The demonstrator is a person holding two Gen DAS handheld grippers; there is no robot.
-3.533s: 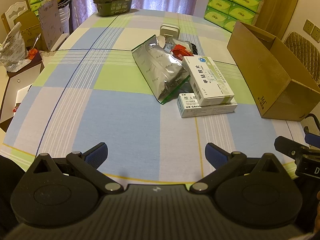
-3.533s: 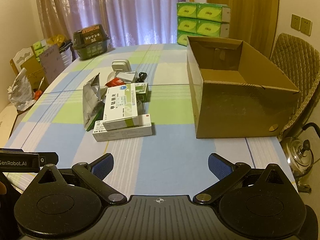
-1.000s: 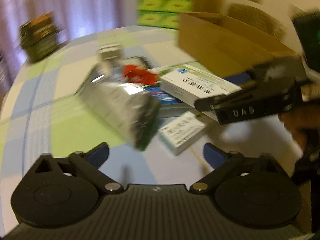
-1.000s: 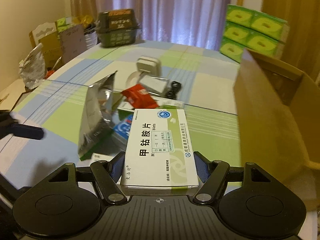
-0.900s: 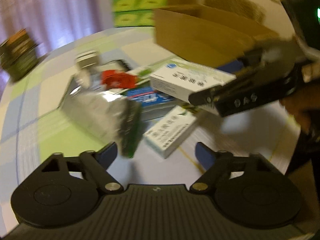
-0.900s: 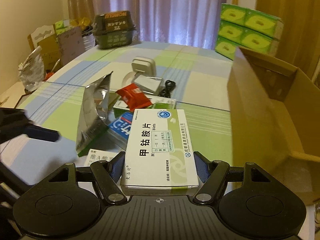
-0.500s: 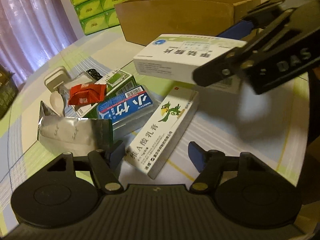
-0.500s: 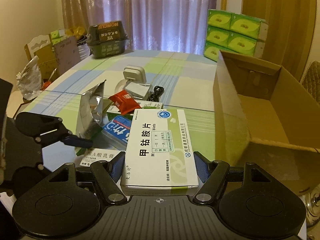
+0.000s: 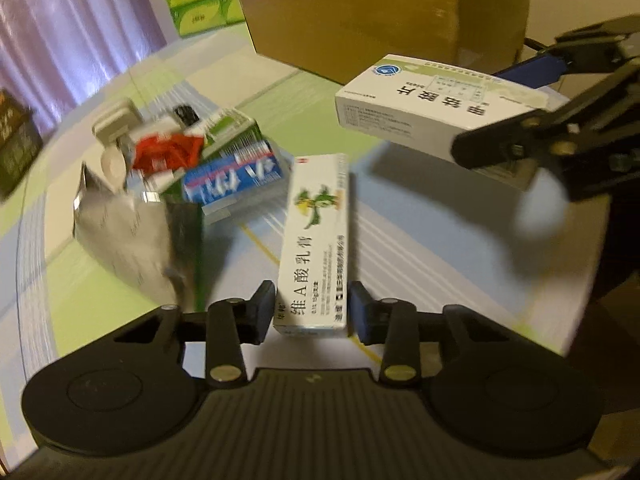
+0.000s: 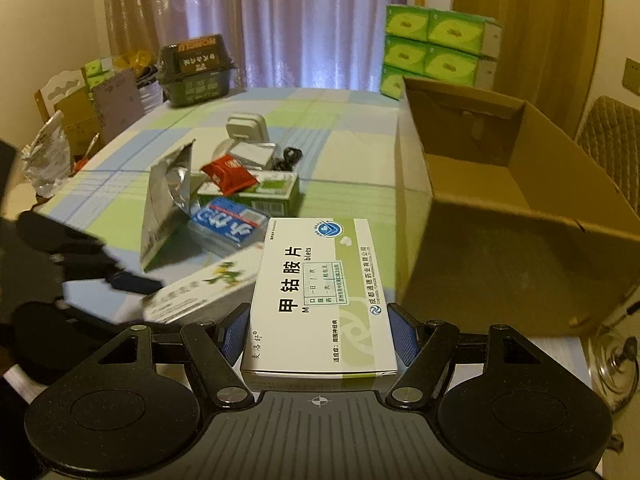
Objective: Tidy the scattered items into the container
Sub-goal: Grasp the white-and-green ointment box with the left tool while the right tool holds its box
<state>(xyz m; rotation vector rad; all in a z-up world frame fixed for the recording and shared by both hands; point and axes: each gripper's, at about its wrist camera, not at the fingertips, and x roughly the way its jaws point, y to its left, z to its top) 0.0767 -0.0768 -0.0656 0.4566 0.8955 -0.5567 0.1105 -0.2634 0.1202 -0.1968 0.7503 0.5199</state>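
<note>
Left side of the tabletop (image 10: 352, 120): foil pouch (image 9: 132, 232) stands tilted against the remaining pile, with red packet (image 10: 226, 174), blue box (image 9: 234, 178) and green carton (image 10: 264, 196) stacked loosely just behind it. Left gripper (image 9: 312, 312) is narrowed around the near end of the long ointment box (image 9: 318, 240), pads at both narrow sides; left view is blurred so contact isn't certain, reads as clamped. Risk: grip sits at the very end, so the box could pivot or slip out, and its far end lies near the blue box, so lifting may drag the pile or tip the pouch. Right gripper (image 10: 318, 332) is closed on the wide white tablet box (image 10: 324, 292), held flat and raised above the tabletop, close over the ointment box. Risk: the two boxes or grippers bump if both move together. Cardboard box (image 10: 520, 208) sits at the right edge, open; its near wall stands tall, so a low carry would hit it.
</note>
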